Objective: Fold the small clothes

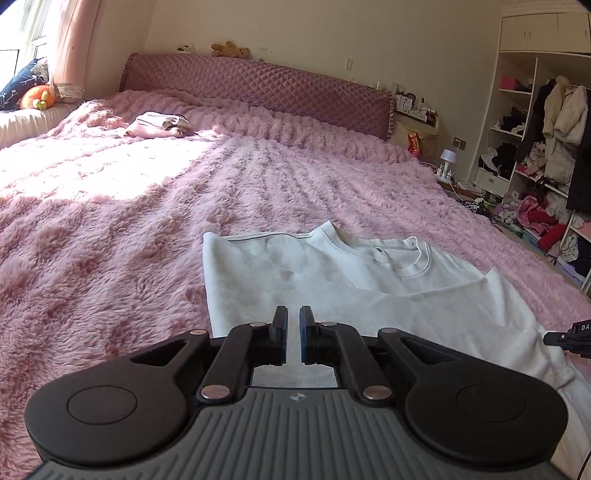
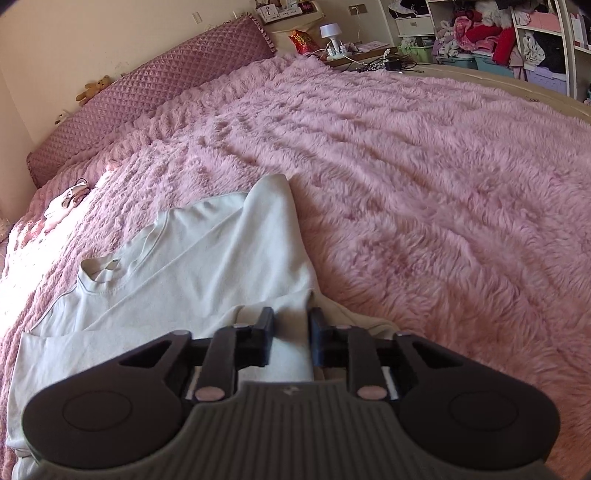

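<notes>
A white long-sleeved top lies on the pink fluffy bedspread, collar away from me, its left side folded inward. My left gripper hovers over the shirt's lower left part, jaws a narrow gap apart and holding nothing. In the right wrist view the same top lies left of centre, one sleeve stretched toward the headboard. My right gripper is open above the sleeve's near end, with white cloth lying between the fingers. The right gripper's tip shows at the right edge of the left wrist view.
A small folded pile of pale clothes lies far up the bed near the quilted headboard. Open shelves full of clothes stand at the right. A bedside table with a lamp stands beyond the bed.
</notes>
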`<move>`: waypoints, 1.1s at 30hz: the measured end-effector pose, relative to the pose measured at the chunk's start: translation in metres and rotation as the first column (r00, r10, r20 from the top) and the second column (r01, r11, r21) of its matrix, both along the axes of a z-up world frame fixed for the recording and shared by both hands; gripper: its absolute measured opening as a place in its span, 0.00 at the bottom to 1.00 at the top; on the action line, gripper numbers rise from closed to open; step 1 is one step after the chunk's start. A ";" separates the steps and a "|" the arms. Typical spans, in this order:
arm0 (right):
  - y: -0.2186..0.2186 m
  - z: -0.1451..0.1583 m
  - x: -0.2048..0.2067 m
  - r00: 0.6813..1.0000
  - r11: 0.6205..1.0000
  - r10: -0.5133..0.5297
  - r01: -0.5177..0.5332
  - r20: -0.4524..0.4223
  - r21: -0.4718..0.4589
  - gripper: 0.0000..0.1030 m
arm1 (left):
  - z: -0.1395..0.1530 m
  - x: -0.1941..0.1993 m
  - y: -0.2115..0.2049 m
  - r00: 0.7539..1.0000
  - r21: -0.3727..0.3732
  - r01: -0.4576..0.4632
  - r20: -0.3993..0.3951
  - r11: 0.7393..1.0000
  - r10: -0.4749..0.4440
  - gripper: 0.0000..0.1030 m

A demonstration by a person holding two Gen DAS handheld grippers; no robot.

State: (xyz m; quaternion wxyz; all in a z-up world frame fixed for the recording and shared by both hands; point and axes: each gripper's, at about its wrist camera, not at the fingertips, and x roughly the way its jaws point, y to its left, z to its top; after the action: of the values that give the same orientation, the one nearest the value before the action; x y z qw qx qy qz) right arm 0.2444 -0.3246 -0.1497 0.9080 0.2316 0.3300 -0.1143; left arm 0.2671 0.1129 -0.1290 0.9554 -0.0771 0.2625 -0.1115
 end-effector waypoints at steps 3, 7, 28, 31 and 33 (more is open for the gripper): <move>0.002 0.008 -0.009 0.999 1.000 0.003 -0.002 0.042 -0.020 0.00 | -0.013 0.017 0.002 0.993 0.041 -0.088 -0.072 0.995 0.091 0.07; -0.002 0.002 -0.014 1.000 0.999 -0.010 0.010 0.023 -0.037 0.00 | -0.036 0.014 0.014 0.976 0.035 -0.152 -0.151 0.988 0.155 0.07; 0.039 -0.003 -0.051 0.972 0.966 0.233 -0.236 -0.044 -0.102 0.27 | -0.022 -0.039 0.011 0.976 -0.081 -0.137 -0.183 0.987 0.120 0.10; 0.037 0.011 -0.060 0.974 0.970 0.225 -0.227 -0.030 -0.089 0.30 | -0.005 -0.051 0.016 0.974 -0.124 -0.155 -0.184 0.980 0.131 0.14; 0.034 0.029 -0.074 0.970 0.968 0.243 -0.242 0.007 -0.068 0.39 | 0.011 -0.067 0.020 0.976 -0.154 -0.158 -0.172 0.975 0.131 0.41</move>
State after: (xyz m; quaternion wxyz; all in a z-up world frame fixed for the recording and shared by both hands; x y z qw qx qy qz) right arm 0.1700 -0.2904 -0.1205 0.9249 0.1602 0.3447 -0.0117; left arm 0.1996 0.1327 -0.1176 0.9268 -0.1845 0.3222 -0.0567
